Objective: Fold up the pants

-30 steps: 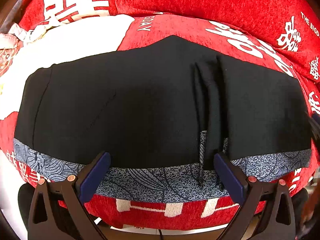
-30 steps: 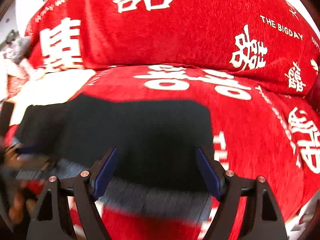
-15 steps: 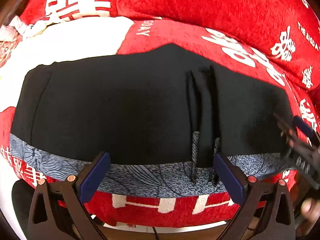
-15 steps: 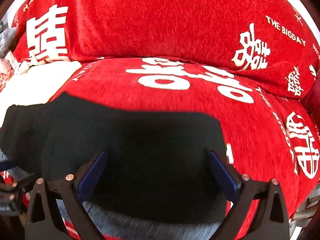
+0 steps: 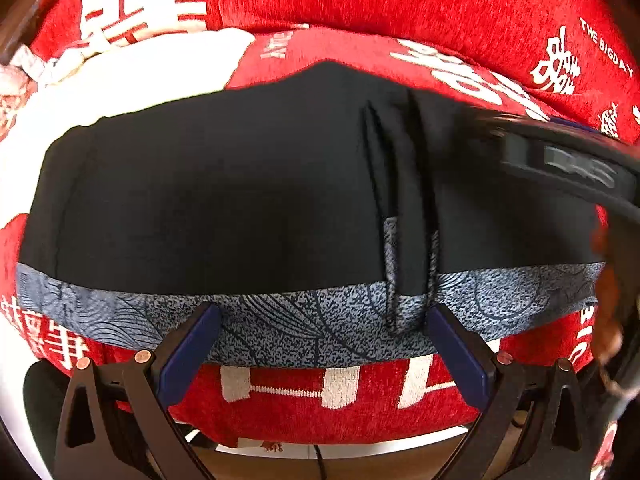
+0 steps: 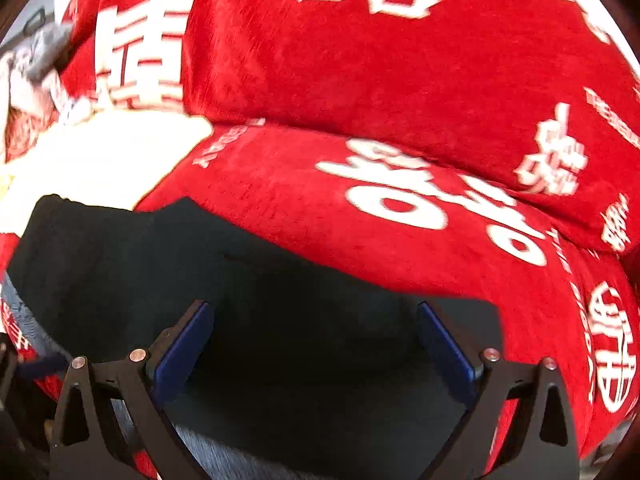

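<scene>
Both tongs released, left gripper [image 5: 320, 344] and right gripper [image 6: 316, 340]; pants [image 5: 224, 200] lie flat, further folds likely ahead

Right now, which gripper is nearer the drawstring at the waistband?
Left. The left gripper hangs open over the patterned waistband, its right finger beside the drawstring. The right gripper is open over the pants farther right.

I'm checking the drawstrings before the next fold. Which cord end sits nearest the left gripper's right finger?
The right-hand drawstring of the pants: it ends just above that blue fingertip, while the other cord hangs further left.
</scene>
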A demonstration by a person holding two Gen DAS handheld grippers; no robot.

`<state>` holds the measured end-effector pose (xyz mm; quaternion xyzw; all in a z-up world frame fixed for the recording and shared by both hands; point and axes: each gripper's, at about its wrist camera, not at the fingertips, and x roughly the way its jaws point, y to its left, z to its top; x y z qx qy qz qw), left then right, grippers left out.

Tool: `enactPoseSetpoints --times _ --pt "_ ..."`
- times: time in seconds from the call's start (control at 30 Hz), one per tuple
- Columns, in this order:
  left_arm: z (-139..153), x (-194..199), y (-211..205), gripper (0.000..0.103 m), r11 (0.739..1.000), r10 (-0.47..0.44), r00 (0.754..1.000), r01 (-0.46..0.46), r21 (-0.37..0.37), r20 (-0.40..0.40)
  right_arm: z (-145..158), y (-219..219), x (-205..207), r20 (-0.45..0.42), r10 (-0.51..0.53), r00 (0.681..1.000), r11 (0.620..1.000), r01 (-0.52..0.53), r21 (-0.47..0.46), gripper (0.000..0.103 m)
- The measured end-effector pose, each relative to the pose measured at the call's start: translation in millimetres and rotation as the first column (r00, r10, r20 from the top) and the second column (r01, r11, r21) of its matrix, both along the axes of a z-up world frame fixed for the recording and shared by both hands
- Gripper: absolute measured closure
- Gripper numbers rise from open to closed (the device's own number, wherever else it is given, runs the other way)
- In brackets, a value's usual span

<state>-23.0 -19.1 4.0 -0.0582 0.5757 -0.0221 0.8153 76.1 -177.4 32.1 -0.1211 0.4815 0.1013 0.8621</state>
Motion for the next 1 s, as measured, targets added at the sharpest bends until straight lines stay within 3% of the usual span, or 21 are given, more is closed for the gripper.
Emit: enactPoseSetpoints --times 0.1,0.27,0.4,0.47,0.53,0.67,0.8,0.9,1.0 --pt "7 -2 12 0.000 1.000 0.016 1.000 -0.016 0.001 0.011 -18 14 8 -0.051 0.007 0.999 0.997 -0.011 -0.070 0.002" --pt "21 -6 77 0.000 0.994 0.112 0.993 -0.111 -0.022 0.041 9 29 -5 0.016 0.057 0.998 0.998 -0.057 0.022 0.002" --pt "-3 -1 147 0.000 0.959 0.280 0.959 -0.282 -0.038 -0.045 17 82 -8 0.024 0.239 0.971 0.970 -0.240 0.050 0.002" --pt "-18 -3 172 0.000 0.939 0.324 0.942 -0.331 -0.091 -0.084 16 111 -5 0.014 0.330 0.944 0.941 -0.330 0.073 0.002" --pt "-25 -8 184 0.000 0.925 0.329 0.939 -0.342 -0.163 -0.099 13 144 -1 -0.009 0.421 0.907 0.903 -0.418 0.100 0.002" --pt "-31 -15 186 0.000 0.923 0.319 0.945 -0.327 -0.202 -0.073 5 201 7 -0.049 0.581 0.813 0.809 -0.569 0.145 0.002" --pt "-30 -27 190 0.000 0.927 0.301 0.953 -0.302 -0.221 -0.041 -3 251 13 -0.077 0.716 0.694 0.695 -0.698 0.175 0.004" --pt "-28 -35 189 0.000 0.935 0.284 0.959 -0.281 -0.216 -0.014 -12 283 17 -0.116 0.793 0.598 0.608 -0.766 0.207 0.013" --pt "-25 -45 189 0.000 0.935 0.278 0.961 -0.272 -0.229 -0.007 -29 307 21 -0.178 0.838 0.516 0.545 -0.813 0.205 0.017"
